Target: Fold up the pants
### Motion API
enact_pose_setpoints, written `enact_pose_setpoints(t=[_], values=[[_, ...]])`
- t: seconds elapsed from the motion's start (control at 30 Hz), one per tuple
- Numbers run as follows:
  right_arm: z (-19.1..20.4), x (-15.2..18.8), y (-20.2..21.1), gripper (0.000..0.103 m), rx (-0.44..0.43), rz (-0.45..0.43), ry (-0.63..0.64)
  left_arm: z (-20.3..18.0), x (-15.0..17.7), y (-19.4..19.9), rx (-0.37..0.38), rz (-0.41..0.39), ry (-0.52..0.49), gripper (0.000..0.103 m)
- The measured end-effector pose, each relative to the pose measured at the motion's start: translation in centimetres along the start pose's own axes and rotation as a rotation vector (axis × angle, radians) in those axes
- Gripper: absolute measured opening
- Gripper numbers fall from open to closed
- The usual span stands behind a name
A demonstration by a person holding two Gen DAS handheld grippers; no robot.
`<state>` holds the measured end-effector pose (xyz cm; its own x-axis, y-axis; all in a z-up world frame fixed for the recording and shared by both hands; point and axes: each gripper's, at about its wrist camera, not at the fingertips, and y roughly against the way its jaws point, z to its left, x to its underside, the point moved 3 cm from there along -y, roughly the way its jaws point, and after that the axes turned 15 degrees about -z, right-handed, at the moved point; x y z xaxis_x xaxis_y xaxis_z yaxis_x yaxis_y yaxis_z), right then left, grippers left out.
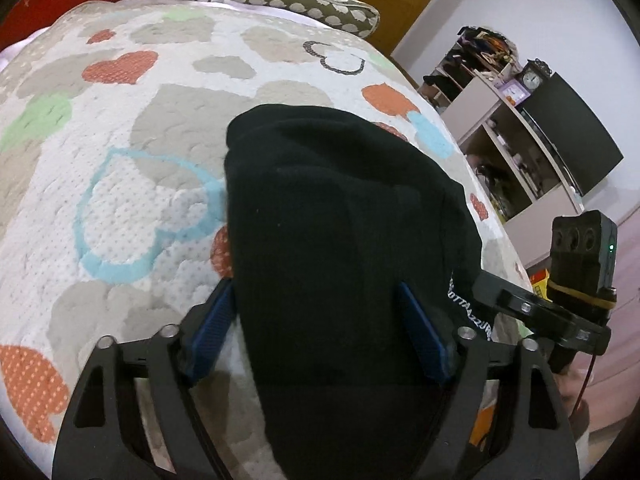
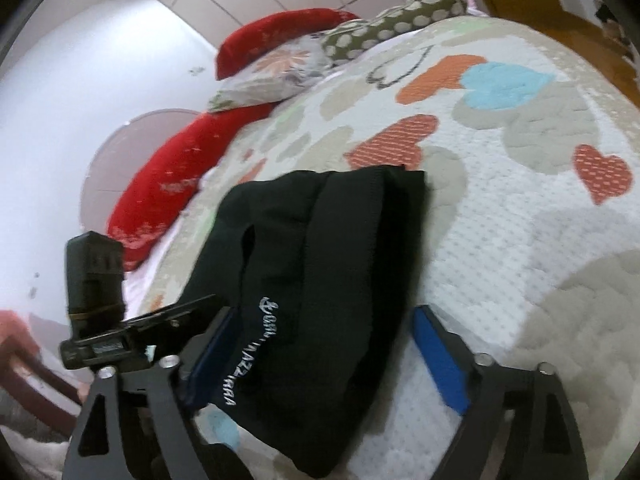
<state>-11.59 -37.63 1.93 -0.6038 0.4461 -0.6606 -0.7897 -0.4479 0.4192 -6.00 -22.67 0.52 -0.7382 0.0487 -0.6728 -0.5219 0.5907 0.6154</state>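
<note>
Quilted heart-print bedspread (image 1: 120,152) beneath black pants (image 1: 332,240).

This is a bedroom in a home. A bed (image 1: 168,128) fills most of both views, spread with a white quilted cover printed with orange, blue, green and beige hearts. At its head lie a red pillow (image 2: 176,176), a floral pillow (image 2: 272,76) and an olive polka-dot cushion (image 1: 304,4). Beside the bed stands an open shelf unit (image 1: 504,128) crowded with household things, a small clock (image 1: 531,79) on top and a dark flat screen (image 1: 576,136) next to it. A wooden door (image 1: 404,0) stands in the pale wall.
</note>
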Motion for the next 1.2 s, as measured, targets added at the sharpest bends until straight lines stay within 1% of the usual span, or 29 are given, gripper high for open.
enact_pose_setpoints(t=[0.03, 0.07, 0.1, 0.23, 0.47, 0.53, 0.57, 0.6, 0.63, 0.7, 0.73, 0.8, 0.83, 0.9, 0.97, 1.07, 1.2], values=[[0.1, 0.0, -0.1, 0.097, -0.01, 0.002, 0.003, 0.0, 0.0, -0.2, 0.004, 0.006, 0.002, 0.09], [0.3, 0.0, -0.4, 0.102, -0.019, 0.005, 0.016, 0.0, 0.1, -0.5, 0.007, 0.014, -0.001, 0.092], [0.5, 0.0, -0.7, 0.103, -0.025, 0.008, 0.03, -0.1, 0.1, -0.6, 0.007, 0.014, -0.007, 0.093], [1.4, 0.6, -1.6, 0.103, 0.013, 0.011, 0.133, -0.2, 0.2, -0.8, 0.008, 0.022, -0.026, 0.096], [1.0, 0.6, -1.5, 0.103, 0.005, 0.002, 0.124, -0.1, 0.1, -0.9, 0.013, 0.03, -0.029, 0.096], [1.1, 0.6, -1.5, 0.098, 0.016, 0.003, 0.123, -0.1, 0.1, -0.9, 0.016, 0.024, -0.031, 0.096], [1.3, 0.6, -1.5, 0.079, 0.01, 0.01, 0.119, 0.0, 0.1, -0.8, 0.017, 0.018, -0.029, 0.096], [1.6, 0.6, -1.4, 0.061, 0.0, 0.015, 0.109, 0.0, 0.0, -0.9, 0.013, 0.011, -0.024, 0.093], [1.8, 0.5, -1.2, 0.056, -0.002, 0.012, 0.095, 0.1, 0.1, -0.5, 0.006, -0.001, -0.017, 0.09], [2.4, 0.4, -1.0, 0.052, -0.015, -0.002, 0.081, 0.2, 0.0, 0.2, 0.011, -0.012, -0.003, 0.071], [2.7, 0.3, -0.9, 0.051, -0.013, -0.003, 0.085, 0.2, -0.1, 0.7, 0.014, -0.015, -0.005, 0.067], [4.0, -0.3, -0.6, 0.049, -0.028, -0.015, 0.096, 0.1, -0.6, 1.5, 0.021, -0.02, -0.014, 0.054], [4.6, -0.6, -0.4, 0.049, -0.042, -0.023, 0.1, 0.0, -0.8, 2.1, 0.023, -0.024, -0.019, 0.052], [6.4, -1.4, -0.4, 0.049, -0.075, -0.027, 0.121, 0.0, -1.7, 3.3, 0.015, -0.046, -0.038, 0.05], [8.0, -1.8, -1.0, 0.049, -0.095, -0.017, 0.153, 0.2, -2.6, 4.4, -0.014, -0.077, -0.061, 0.05], [9.9, -2.4, -2.8, 0.049, -0.104, -0.005, 0.186, 1.5, -4.2, 5.8, -0.023, -0.112, -0.04, 0.05], [11.5, -3.0, -5.3, 0.044, -0.124, 0.017, 0.196, 3.4, -5.7, 6.7, -0.061, -0.134, -0.037, 0.05]])
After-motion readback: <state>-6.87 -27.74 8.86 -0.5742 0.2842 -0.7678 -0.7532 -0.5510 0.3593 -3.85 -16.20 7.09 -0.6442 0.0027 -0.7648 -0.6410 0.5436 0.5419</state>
